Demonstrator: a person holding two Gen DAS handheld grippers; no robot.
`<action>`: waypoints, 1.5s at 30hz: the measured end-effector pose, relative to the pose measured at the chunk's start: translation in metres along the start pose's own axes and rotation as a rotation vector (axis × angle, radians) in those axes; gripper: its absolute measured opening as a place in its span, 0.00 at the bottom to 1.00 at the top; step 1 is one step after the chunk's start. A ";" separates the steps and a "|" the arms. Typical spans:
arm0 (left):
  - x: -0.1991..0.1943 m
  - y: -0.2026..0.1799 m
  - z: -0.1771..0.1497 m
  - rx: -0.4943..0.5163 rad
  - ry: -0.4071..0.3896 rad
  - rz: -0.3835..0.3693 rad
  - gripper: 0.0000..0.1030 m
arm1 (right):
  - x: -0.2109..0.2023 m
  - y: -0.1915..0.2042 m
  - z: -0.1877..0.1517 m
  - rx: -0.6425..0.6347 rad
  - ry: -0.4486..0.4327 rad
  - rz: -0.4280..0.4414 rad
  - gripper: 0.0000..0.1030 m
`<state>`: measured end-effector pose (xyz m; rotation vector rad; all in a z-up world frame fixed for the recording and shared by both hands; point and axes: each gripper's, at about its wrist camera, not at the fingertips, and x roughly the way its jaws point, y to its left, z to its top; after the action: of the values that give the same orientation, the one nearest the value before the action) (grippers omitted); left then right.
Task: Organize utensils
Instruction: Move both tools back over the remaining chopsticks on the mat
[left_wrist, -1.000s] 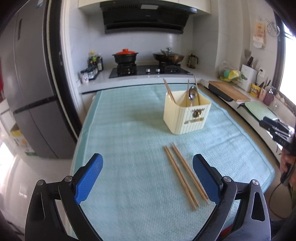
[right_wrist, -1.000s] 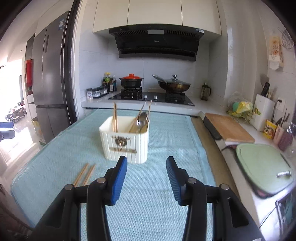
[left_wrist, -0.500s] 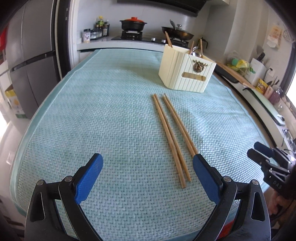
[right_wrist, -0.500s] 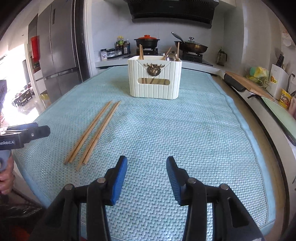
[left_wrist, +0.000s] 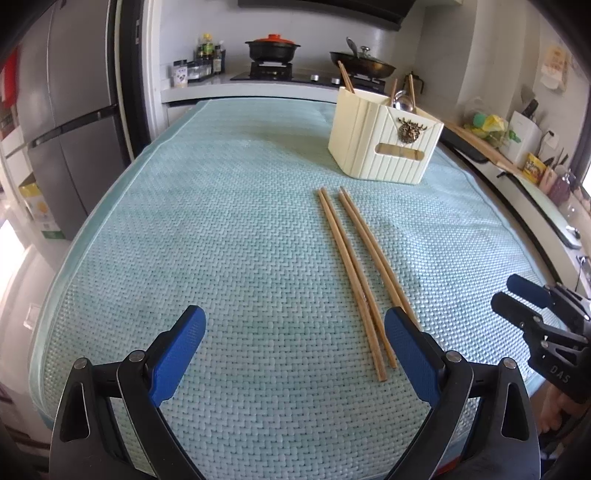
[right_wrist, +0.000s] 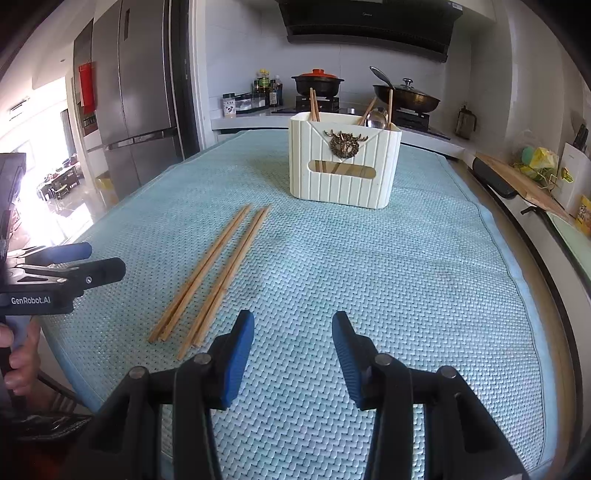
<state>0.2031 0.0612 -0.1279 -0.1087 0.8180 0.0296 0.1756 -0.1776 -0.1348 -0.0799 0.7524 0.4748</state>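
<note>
Left tongs: blue pads spread wide, nothing between them, low over the near edge of the bench; the right-hand pad sits just beside the near ends of the chopsticks.
Right tongs: pads partly apart, a narrower gap, empty, over bare mat to the right of the chopsticks.
Mat: pale teal, woven, covering the bench top.
Chopsticks: four wooden sticks lying flat on the mat as two close pairs, running from near the left tongs toward the holder.
Holder: cream ribbed box with a brass emblem, upright on the mat beyond the chopsticks, apart from them; more chopsticks and a metal spoon stand inside.
Stove: behind, bearing a red-lidded pot and a lidded pan.
</note>
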 end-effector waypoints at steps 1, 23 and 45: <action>0.001 0.000 0.000 0.003 0.001 0.001 0.95 | 0.001 0.000 0.000 0.001 0.004 0.002 0.43; 0.045 -0.008 0.010 0.046 0.066 0.006 0.95 | 0.074 0.035 0.038 -0.043 0.132 0.092 0.43; 0.062 0.006 0.011 -0.012 0.126 -0.029 0.95 | 0.096 0.048 0.034 -0.162 0.163 0.079 0.43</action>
<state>0.2536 0.0672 -0.1662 -0.1348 0.9418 0.0005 0.2366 -0.0899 -0.1694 -0.2429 0.8781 0.6093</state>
